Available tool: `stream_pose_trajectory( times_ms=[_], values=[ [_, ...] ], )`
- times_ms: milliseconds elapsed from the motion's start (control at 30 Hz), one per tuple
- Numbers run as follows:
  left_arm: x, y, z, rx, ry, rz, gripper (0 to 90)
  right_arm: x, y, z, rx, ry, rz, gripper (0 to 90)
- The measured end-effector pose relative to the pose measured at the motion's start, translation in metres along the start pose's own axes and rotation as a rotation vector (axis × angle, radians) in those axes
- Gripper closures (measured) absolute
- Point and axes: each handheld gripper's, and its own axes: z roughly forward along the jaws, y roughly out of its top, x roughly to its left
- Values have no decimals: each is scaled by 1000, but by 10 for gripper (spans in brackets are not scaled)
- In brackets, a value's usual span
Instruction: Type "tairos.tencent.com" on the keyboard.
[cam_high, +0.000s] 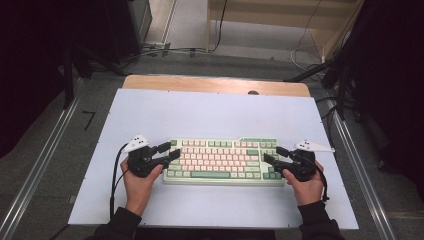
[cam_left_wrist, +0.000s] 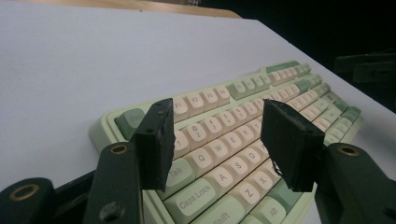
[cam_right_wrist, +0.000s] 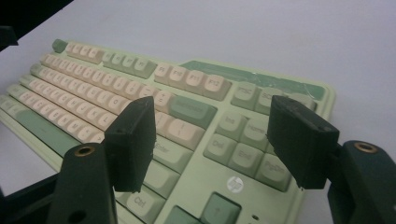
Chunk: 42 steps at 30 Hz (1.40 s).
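The keyboard (cam_high: 223, 161), a pale green one with pink and cream keys, lies flat on the white table sheet (cam_high: 210, 115), near the person's edge of it and roughly centred between the two hands, its long side running across the table. The left gripper (cam_high: 169, 151) sits at the keyboard's left end, and from its own camera its two black jaws stand well apart above the Tab and Caps Lock corner, with only keys showing through the gap (cam_left_wrist: 219, 140); no pad presses on anything, so the left jaws are apart and empty. The right gripper (cam_high: 273, 155) mirrors it at the right end, over the block of navigation keys, and its jaws are likewise spread with nothing between them but the key tops below (cam_right_wrist: 215, 135). Each gripper is carried in a hand, the left hand (cam_high: 139, 176) and the right hand (cam_high: 306, 184), with dark sleeves coming in from the near edge and a cable trailing off each tool. Judging from this, the work on the keyboard looks to be at a hovering stage: both tools are placed at its ends, but neither has a hold on the case or is clearly pushing a key, so any lifting, shifting or pressing is not yet done. Beyond the sheet a strip of bare wooden tabletop (cam_high: 215, 84) shows at the far edge, and past that lie grey floor and loose cables (cam_high: 165, 50).
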Motion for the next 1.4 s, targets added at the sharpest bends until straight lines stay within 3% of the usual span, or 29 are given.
stream_pose_trajectory(
  times_ms=[600,1000,1067,1100,1133,1233,1267,1400],
  values=[
    [0,-2,3,10,8,0,458,35,15,33,34,66,-87,312],
    [-2,-1,1,3,5,0,458,57,20,55,50,112,-116,350],
    [-2,-1,2,2,5,-2,458,61,21,58,61,124,-126,399],
    [-1,-2,3,6,4,1,458,65,21,61,67,137,-143,474],
    [-1,-2,3,10,6,0,458,65,21,61,67,137,-143,474],
    [-1,-2,2,11,8,-2,459,70,23,64,74,161,-150,643],
    [-2,-2,2,8,6,-3,459,73,24,67,86,171,-157,757],
    [-1,-2,3,10,4,-2,461,80,24,73,105,183,-176,851]
  ],
)
